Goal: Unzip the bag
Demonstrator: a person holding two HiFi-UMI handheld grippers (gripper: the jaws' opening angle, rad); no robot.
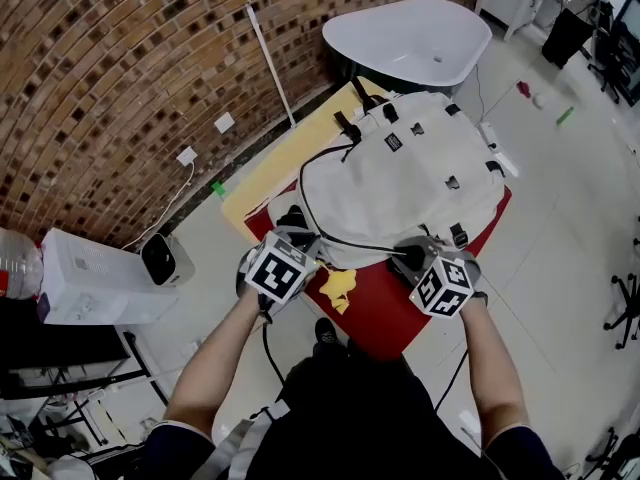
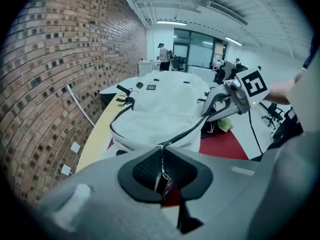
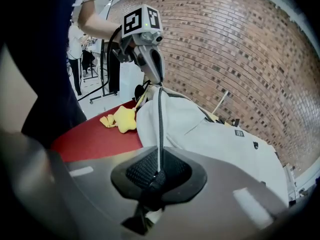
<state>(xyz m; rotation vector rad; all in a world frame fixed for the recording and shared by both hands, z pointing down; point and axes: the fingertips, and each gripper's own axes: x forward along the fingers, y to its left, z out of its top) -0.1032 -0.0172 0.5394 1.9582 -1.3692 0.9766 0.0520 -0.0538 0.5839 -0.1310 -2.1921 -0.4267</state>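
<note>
White bag (image 1: 400, 183) just ahead, left tool (image 2: 162, 170) pinching its zipper pull (image 2: 164, 184), right tool (image 3: 157, 175) clamped on the zipper tape (image 3: 159, 126)

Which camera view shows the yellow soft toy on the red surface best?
The right gripper view: the yellow toy lies whole and unobstructed on the red surface beside the white bag. The head view shows it small, from above. The left gripper view shows only a yellowish scrap, mostly hidden.
</note>
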